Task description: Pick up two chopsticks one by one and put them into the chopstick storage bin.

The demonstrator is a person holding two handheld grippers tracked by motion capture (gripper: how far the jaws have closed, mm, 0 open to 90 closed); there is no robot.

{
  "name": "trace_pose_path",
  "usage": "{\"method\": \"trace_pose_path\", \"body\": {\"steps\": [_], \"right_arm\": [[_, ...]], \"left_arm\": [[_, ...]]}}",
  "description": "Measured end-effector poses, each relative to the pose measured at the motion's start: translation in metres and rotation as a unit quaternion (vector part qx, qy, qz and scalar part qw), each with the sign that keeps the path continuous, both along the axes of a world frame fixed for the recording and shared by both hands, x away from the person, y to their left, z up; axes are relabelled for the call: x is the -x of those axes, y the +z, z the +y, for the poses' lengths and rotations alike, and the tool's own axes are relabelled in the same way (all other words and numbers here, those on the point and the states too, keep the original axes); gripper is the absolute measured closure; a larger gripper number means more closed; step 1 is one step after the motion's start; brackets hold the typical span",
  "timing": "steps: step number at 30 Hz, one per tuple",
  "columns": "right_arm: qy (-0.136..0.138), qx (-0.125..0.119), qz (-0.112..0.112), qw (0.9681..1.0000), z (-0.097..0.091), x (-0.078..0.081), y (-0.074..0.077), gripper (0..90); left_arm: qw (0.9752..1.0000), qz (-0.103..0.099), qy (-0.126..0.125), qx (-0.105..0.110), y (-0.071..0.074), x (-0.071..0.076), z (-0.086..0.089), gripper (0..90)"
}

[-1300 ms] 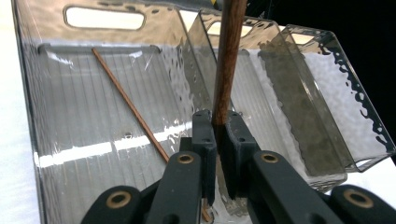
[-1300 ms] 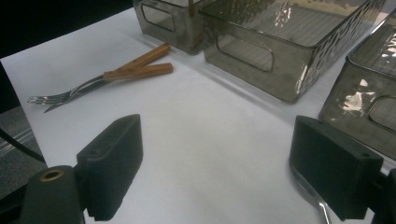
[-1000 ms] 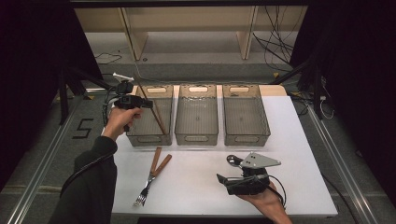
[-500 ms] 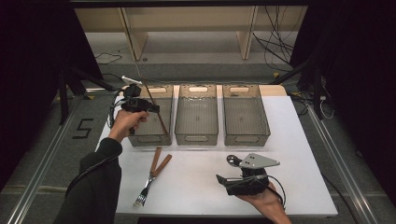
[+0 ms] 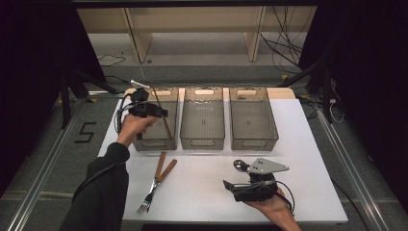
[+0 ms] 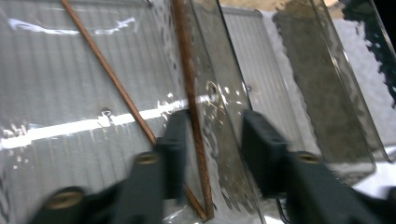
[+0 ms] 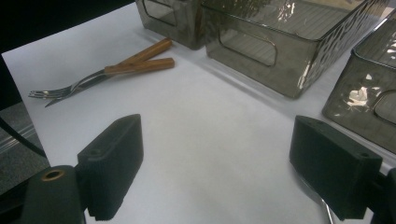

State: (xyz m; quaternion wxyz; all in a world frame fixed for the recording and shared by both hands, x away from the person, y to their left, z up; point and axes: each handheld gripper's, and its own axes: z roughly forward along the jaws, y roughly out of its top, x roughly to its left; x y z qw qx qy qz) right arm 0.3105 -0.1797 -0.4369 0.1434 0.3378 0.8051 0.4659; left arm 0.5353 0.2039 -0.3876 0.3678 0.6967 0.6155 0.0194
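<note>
My left gripper point(image 5: 160, 112) hovers over the left bin point(image 5: 144, 143). Its jaws have just been opening, and they now stand apart in the left gripper view point(image 6: 215, 135). A thin brown stick point(image 6: 192, 112) runs between them, close to the left pad, and is not squeezed. It leans in that bin point(image 5: 164, 118). A second stick point(image 6: 109, 72) lies slantwise on the bin floor. My right gripper point(image 5: 233, 176) rests near the table's front edge, wide open point(image 7: 215, 158) over bare white table.
Two wooden-handled forks point(image 5: 156, 180) lie on the white table point(image 5: 308, 144) in front of the left bin, also in the right gripper view point(image 7: 107, 70). The middle bin point(image 5: 203, 140) and right bin point(image 5: 254, 140) stand side by side. Something shiny point(image 7: 322, 207) lies under the right jaw.
The left gripper has edged a little to the right over the left bin, with the stick still leaning there. The right gripper has kept still.
</note>
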Motion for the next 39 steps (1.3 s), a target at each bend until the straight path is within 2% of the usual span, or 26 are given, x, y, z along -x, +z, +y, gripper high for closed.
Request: {"method": "trace_pose_path", "body": {"steps": [4, 7, 17, 18, 20, 24, 26, 28, 32, 36, 38, 39], "right_arm": [[0.000, -0.001, -0.001, 1.0000, -0.001, 0.000, 0.000, 18.4], [-0.003, -0.002, 0.000, 1.0000, -0.001, 0.000, 0.001, 18.4], [-0.014, -0.004, -0.005, 0.9999, -0.008, -0.002, 0.004, 18.4], [-0.016, -0.004, -0.005, 0.9999, -0.009, -0.003, 0.004, 18.4], [-0.019, -0.003, -0.005, 0.9998, -0.012, -0.003, 0.005, 18.4], [-0.031, -0.002, -0.005, 0.9995, -0.016, -0.005, 0.007, 18.4], [-0.036, 0.000, -0.003, 0.9994, -0.019, -0.006, 0.008, 18.4], [-0.040, 0.003, -0.001, 0.9992, -0.022, -0.007, 0.009, 18.4], [-0.047, 0.008, 0.005, 0.9988, -0.025, -0.010, 0.010, 18.5], [-0.052, 0.016, 0.014, 0.9984, -0.027, -0.013, 0.010, 18.8], [-0.054, 0.020, 0.019, 0.9982, -0.029, -0.015, 0.009, 19.1], [-0.056, 0.021, 0.021, 0.9980, -0.030, -0.016, 0.008, 19.2]], "left_arm": [[0.9999, 0.003, 0.004, -0.013, 0.003, 0.001, -0.001, 36.5], [0.9999, -0.003, 0.002, -0.015, 0.005, 0.003, -0.001, 28.8], [0.9990, -0.044, -0.007, 0.003, 0.019, 0.023, 0.000, 23.1], [0.9988, -0.046, -0.014, 0.000, 0.020, 0.026, 0.001, 23.0], [0.9980, -0.060, -0.022, 0.005, 0.022, 0.033, 0.000, 21.9], [0.9956, -0.081, -0.035, 0.032, 0.026, 0.052, 0.001, 20.9], [0.9944, -0.090, -0.041, 0.038, 0.027, 0.062, 0.001, 20.2], [0.9932, -0.101, -0.045, 0.036, 0.027, 0.073, 0.001, 20.2], [0.9892, -0.132, -0.053, 0.038, 0.026, 0.098, 0.000, 20.2], [0.9876, -0.141, -0.066, 0.023, 0.019, 0.117, -0.002, 20.1], [0.9866, -0.146, -0.068, 0.024, 0.014, 0.125, -0.001, 19.8], [0.9861, -0.148, -0.070, 0.032, 0.011, 0.128, 0.000, 19.7]]}}
